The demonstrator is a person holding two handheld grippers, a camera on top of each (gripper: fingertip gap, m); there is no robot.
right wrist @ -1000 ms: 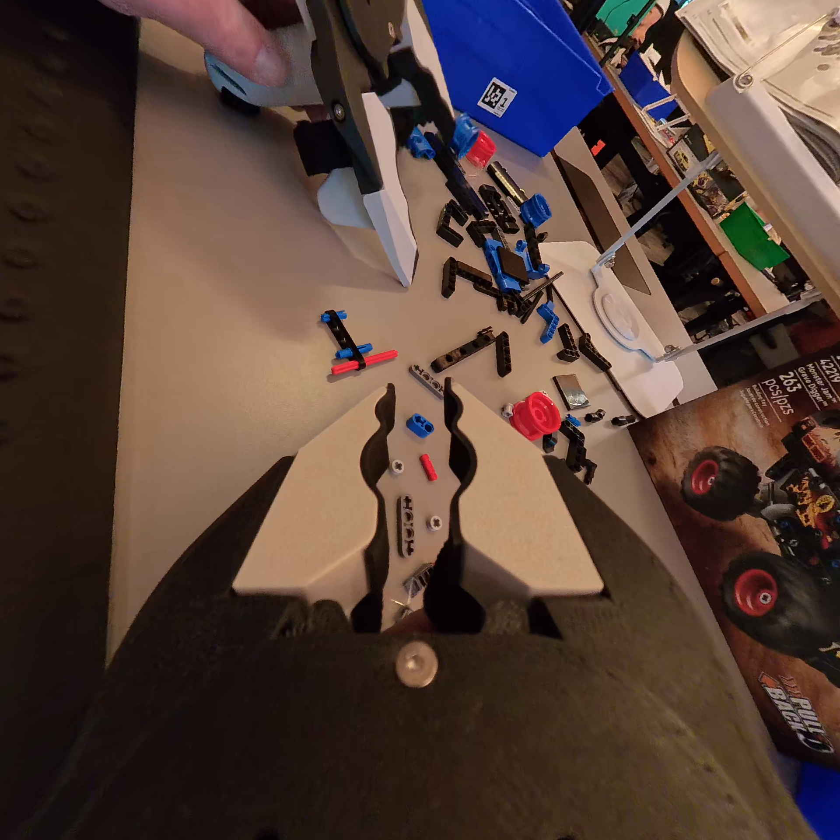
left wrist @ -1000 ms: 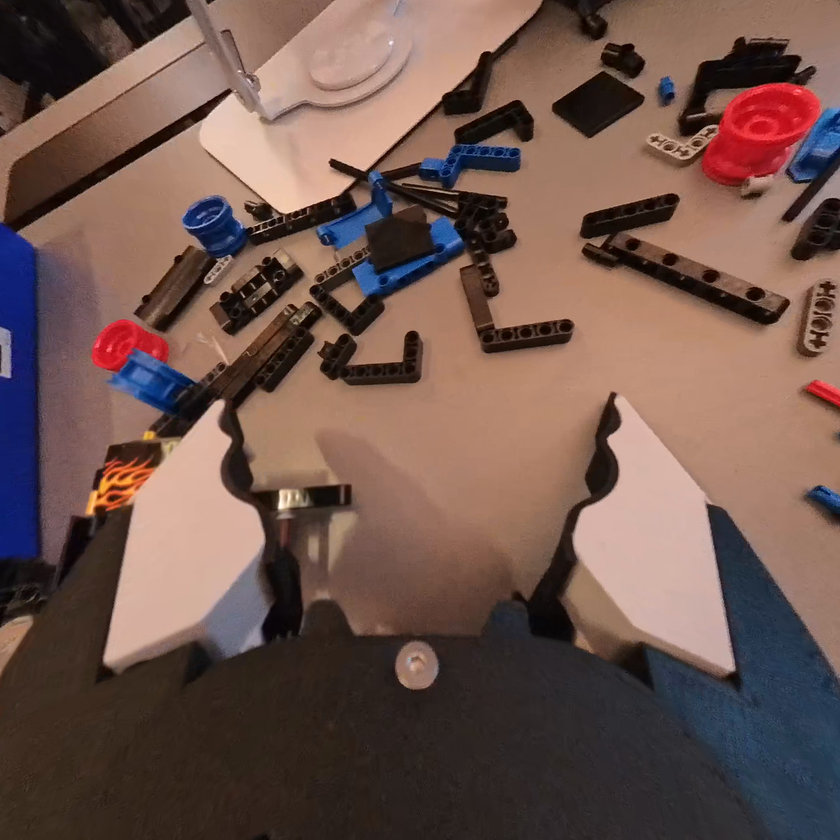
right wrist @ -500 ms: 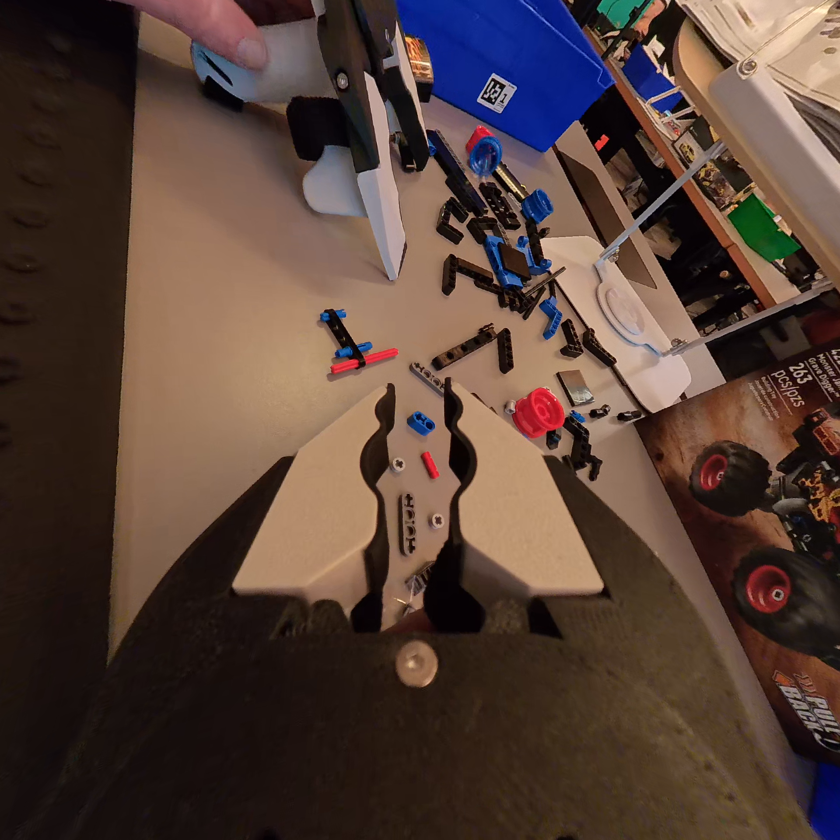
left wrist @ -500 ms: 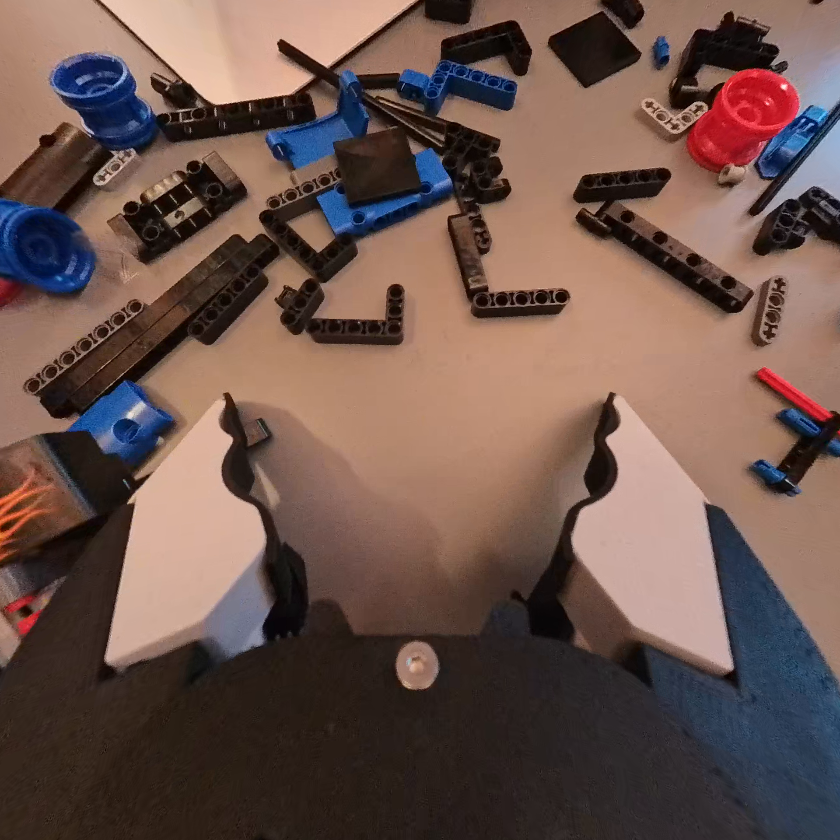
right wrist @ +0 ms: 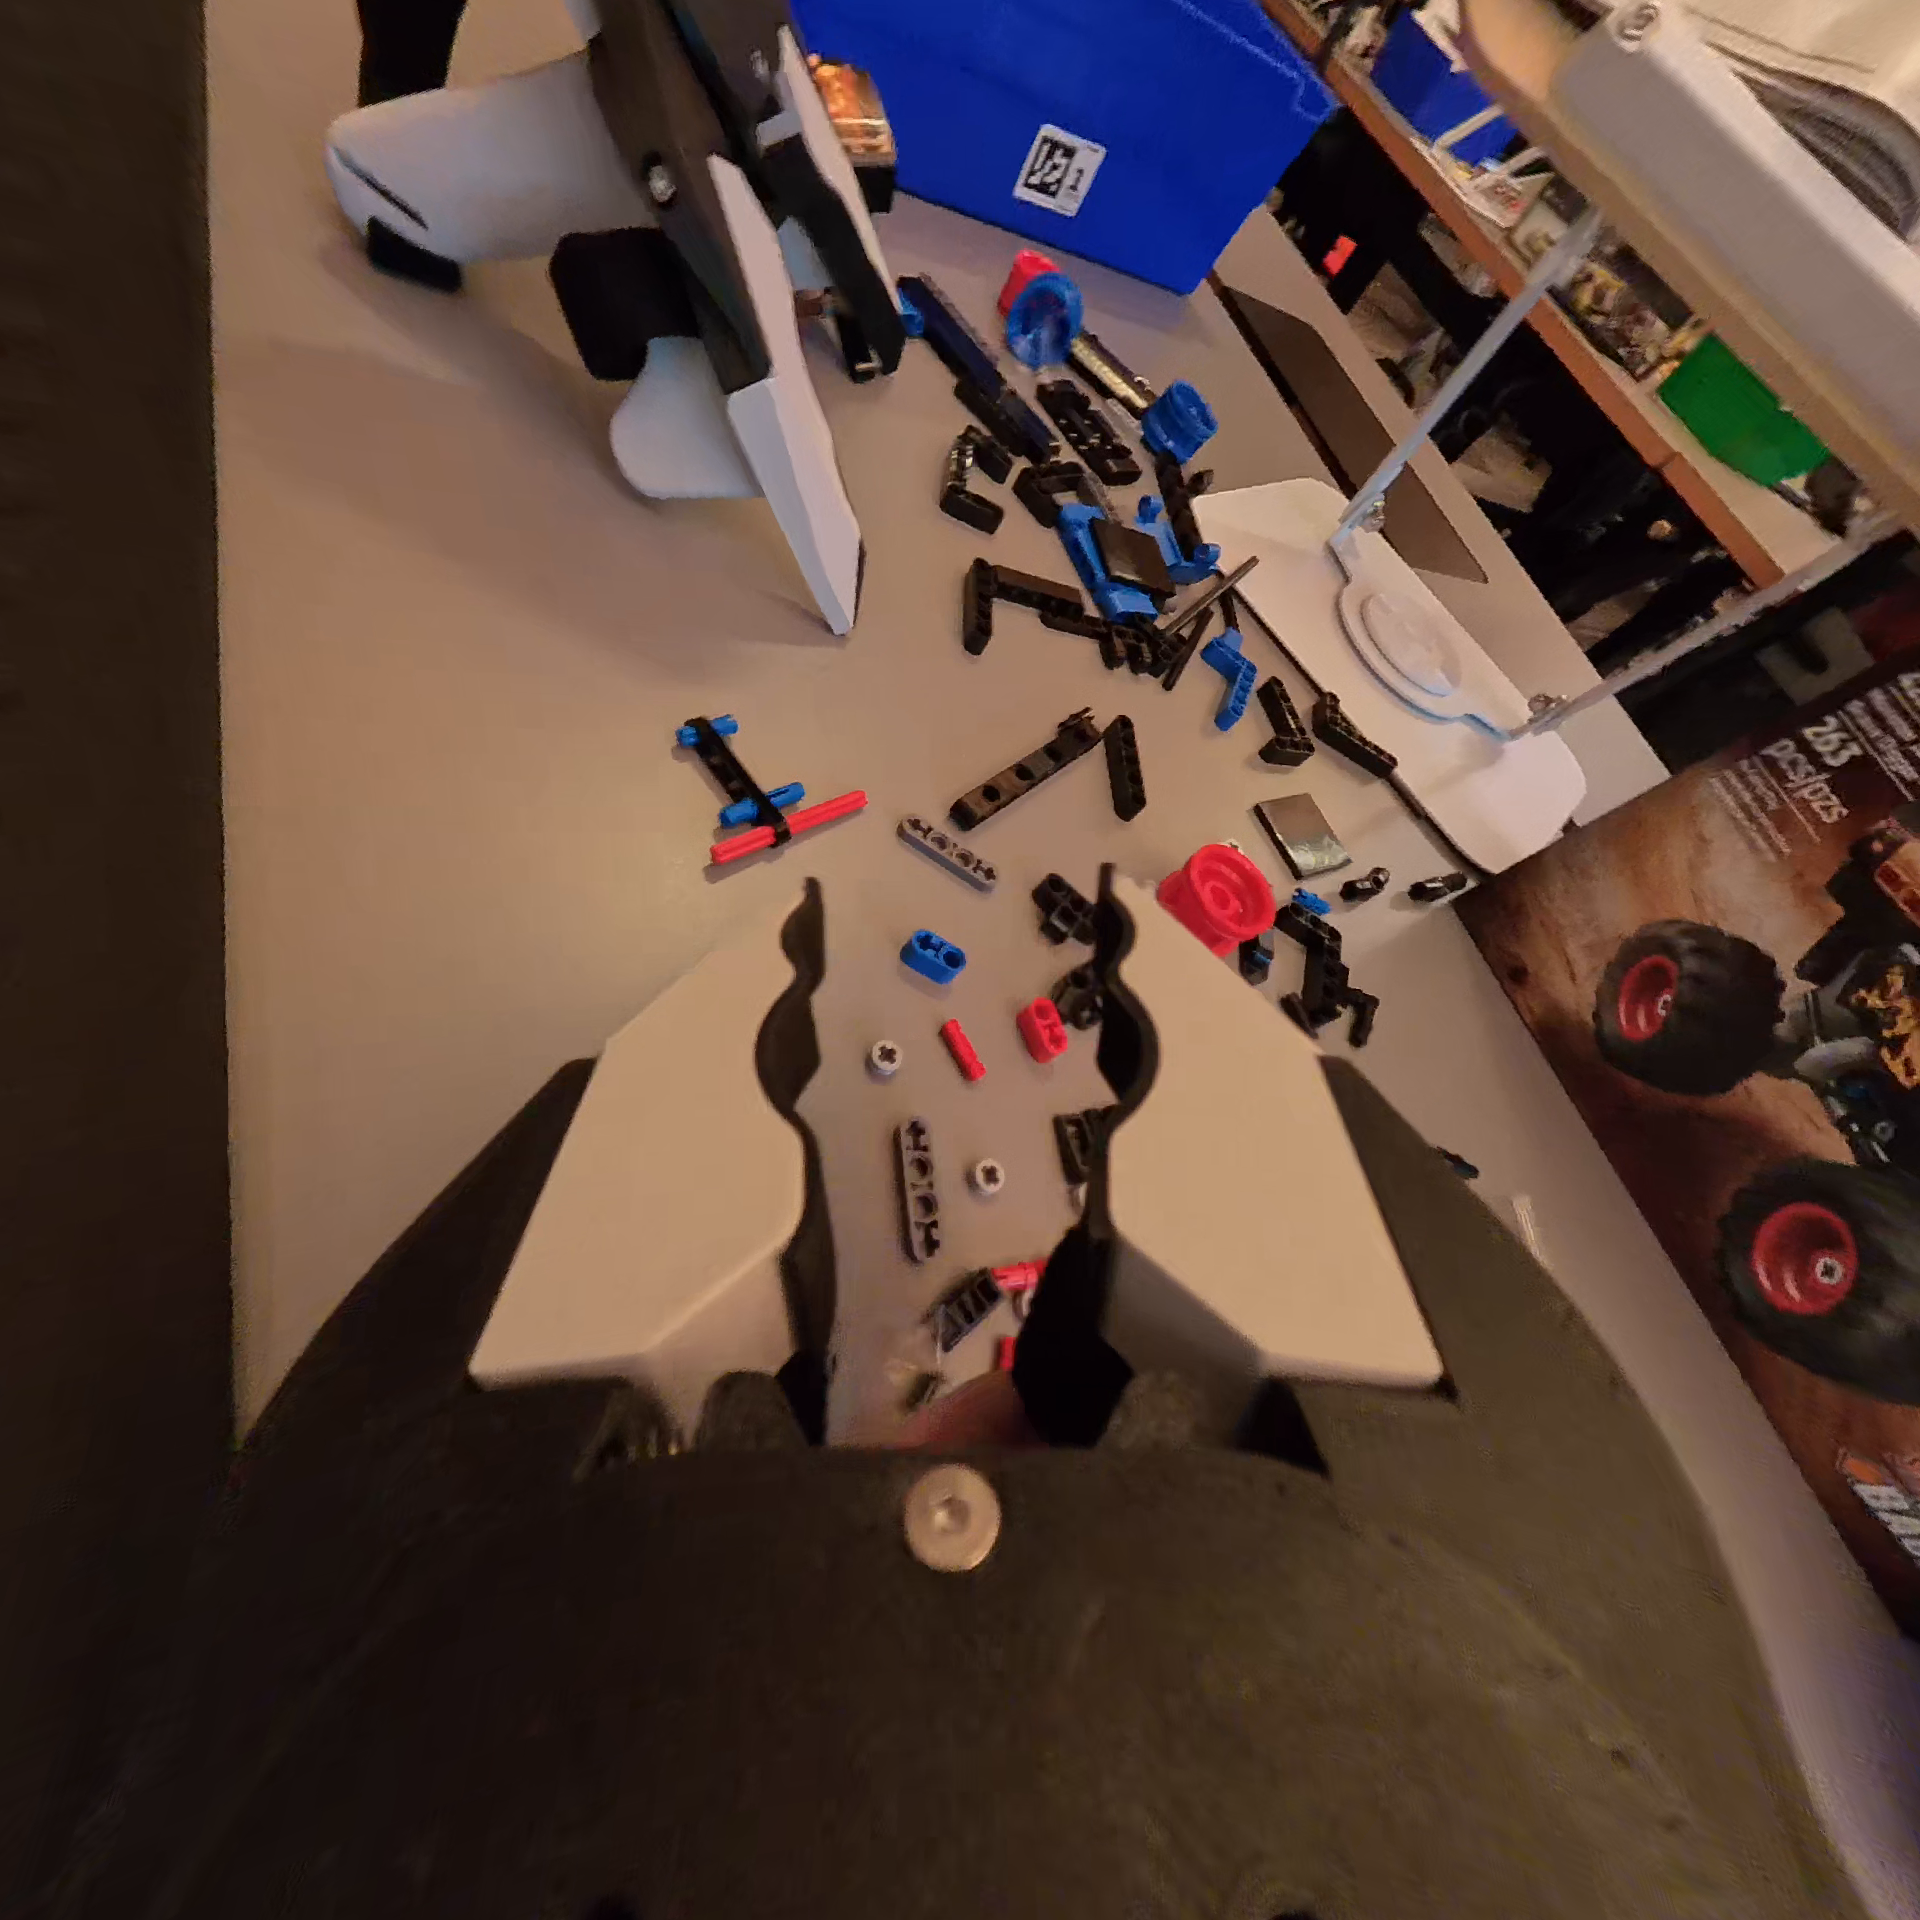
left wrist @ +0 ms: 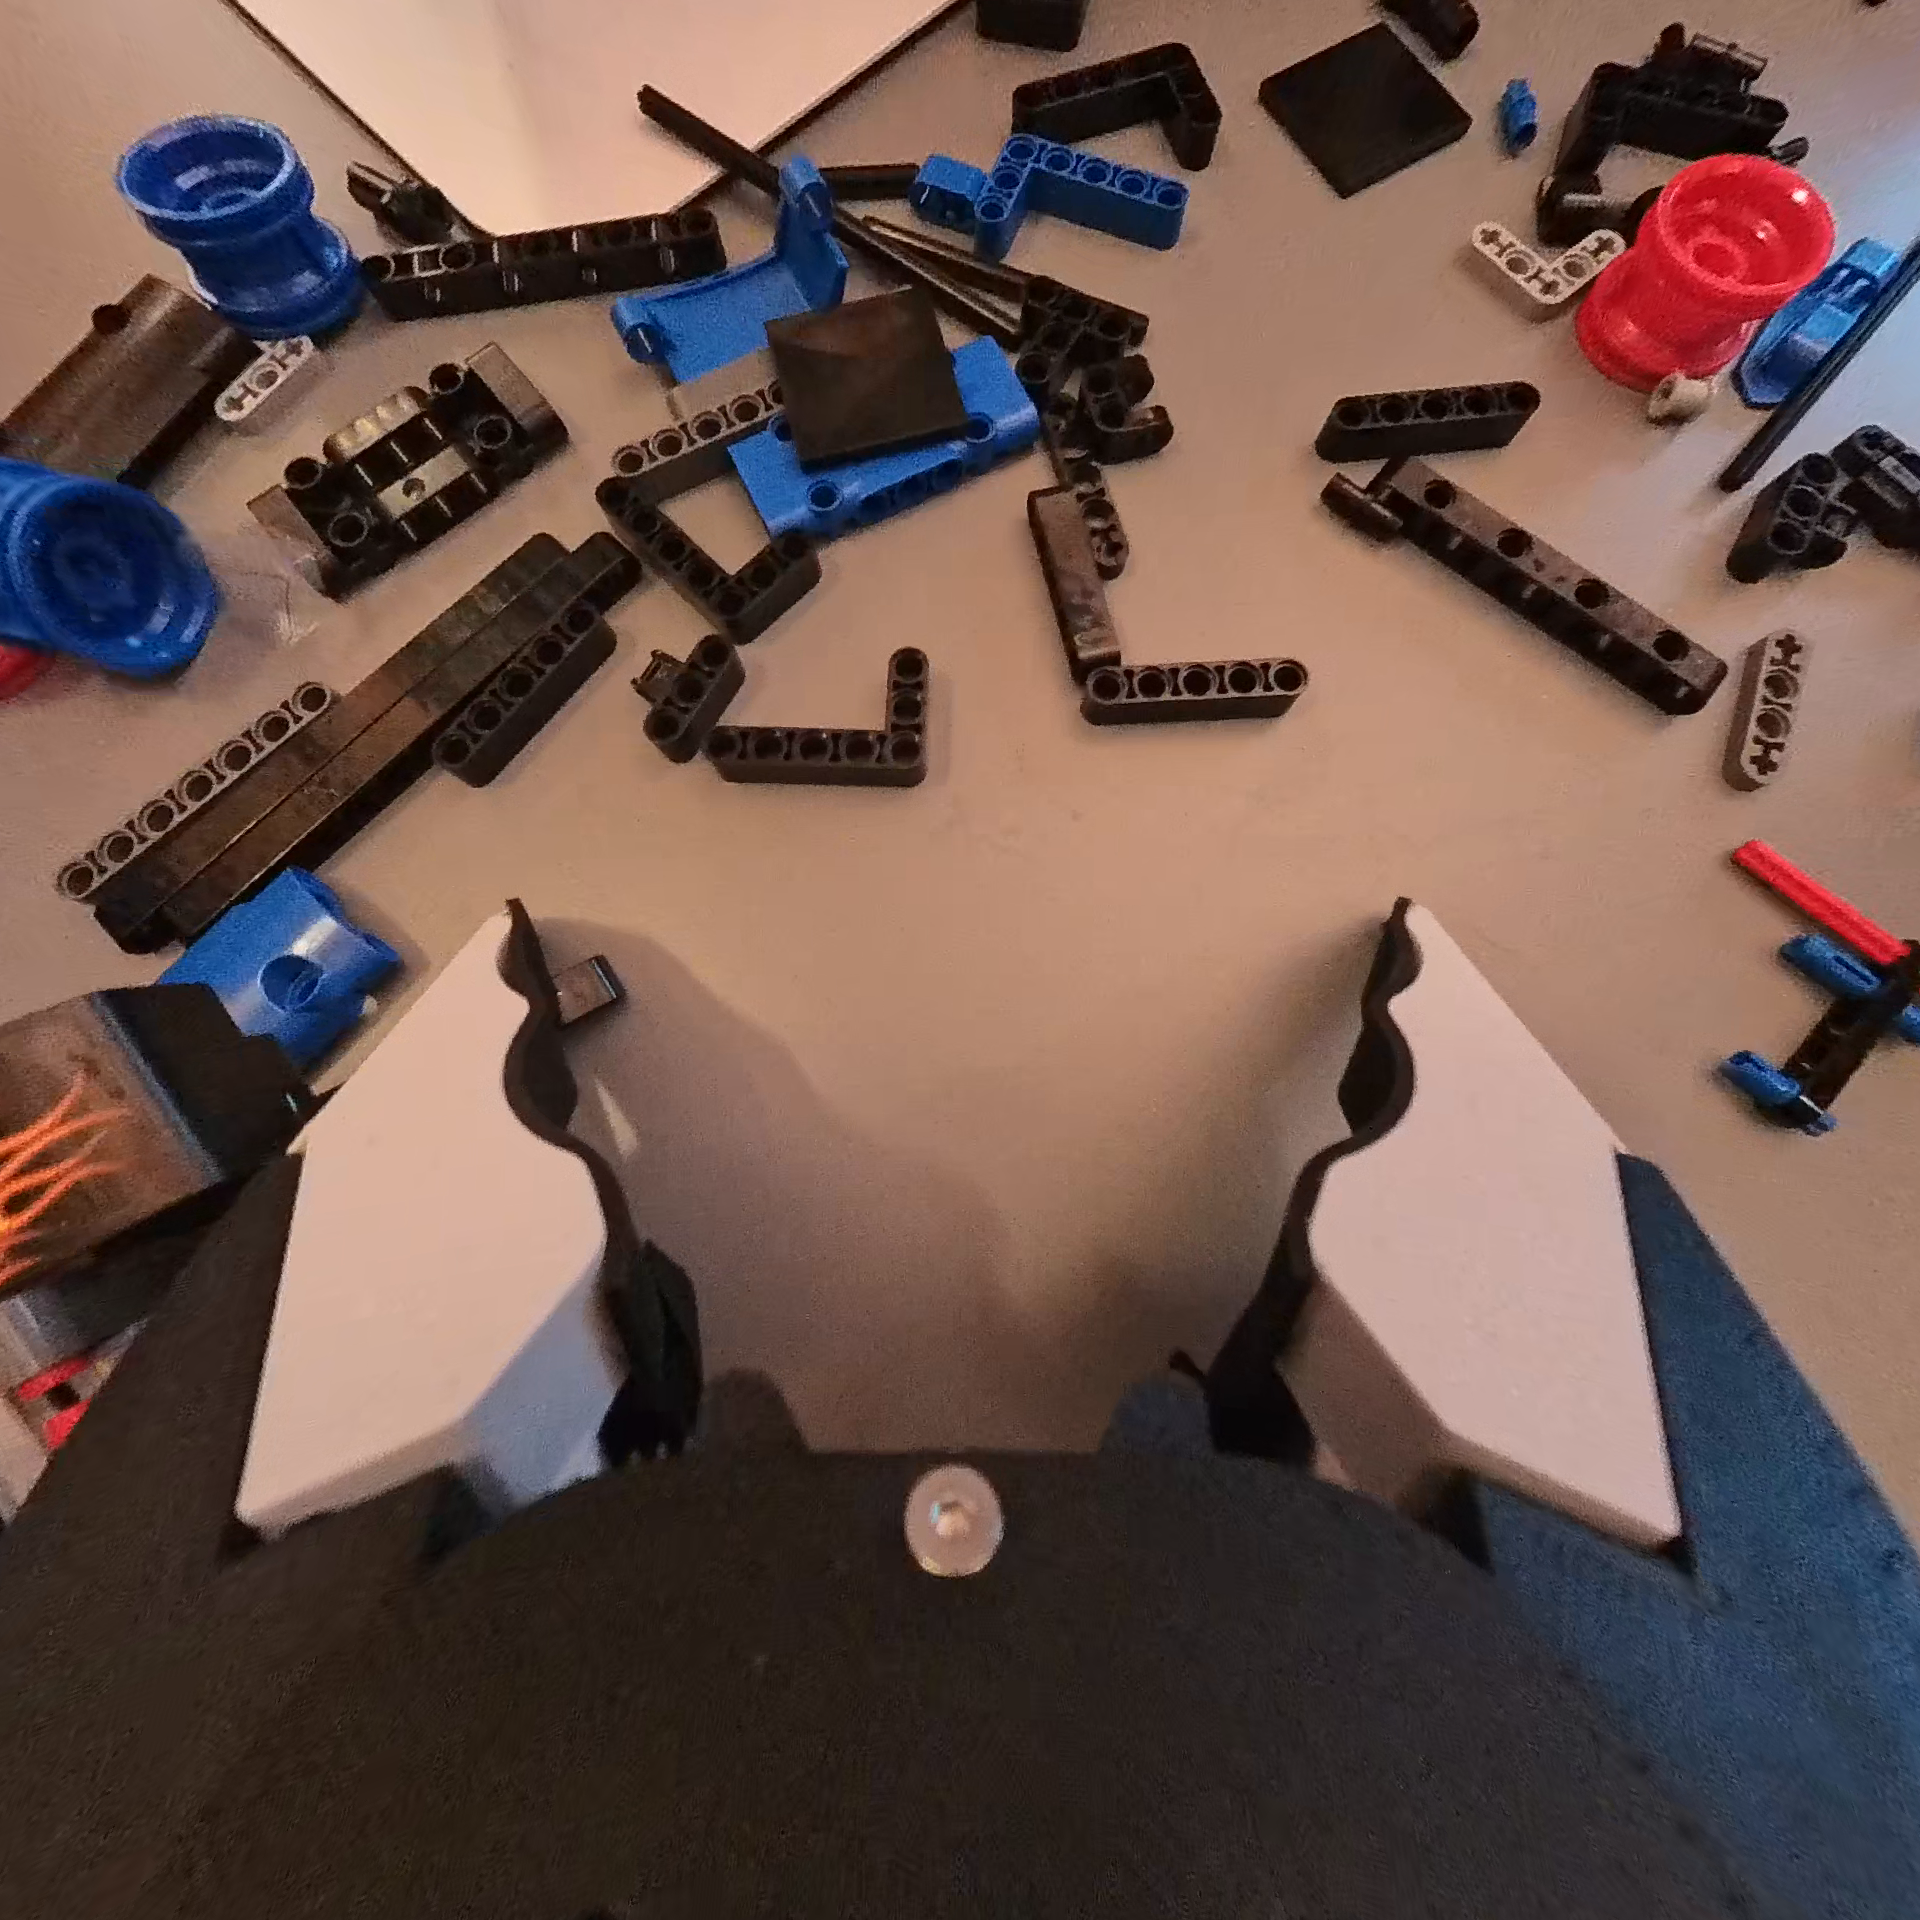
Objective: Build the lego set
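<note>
Loose lego pieces lie scattered on the grey table. In the left wrist view my left gripper (left wrist: 956,914) is wide open and empty, low over the table. Beyond it lie a black L-beam (left wrist: 821,743), a blue frame (left wrist: 883,457) and a red wheel hub (left wrist: 1704,270). A small black piece (left wrist: 582,987) lies by its left fingertip. In the right wrist view my right gripper (right wrist: 958,881) is open and empty. A blue connector (right wrist: 932,954), a red pin (right wrist: 961,1049) and a grey beam (right wrist: 916,1205) lie between its fingers. The left gripper (right wrist: 800,520) stands far left there.
A small build of a black beam, blue pins and a red axle (right wrist: 764,790) lies between the grippers, also in the left wrist view (left wrist: 1829,997). A blue bin (right wrist: 1060,125) stands at the back. A white stand base (right wrist: 1403,665) and the set's box (right wrist: 1714,1039) lie to the right.
My right gripper's fingers have spread from a narrow gap to a wider one. My left gripper has moved forward and down towards the pile of pieces, still open.
</note>
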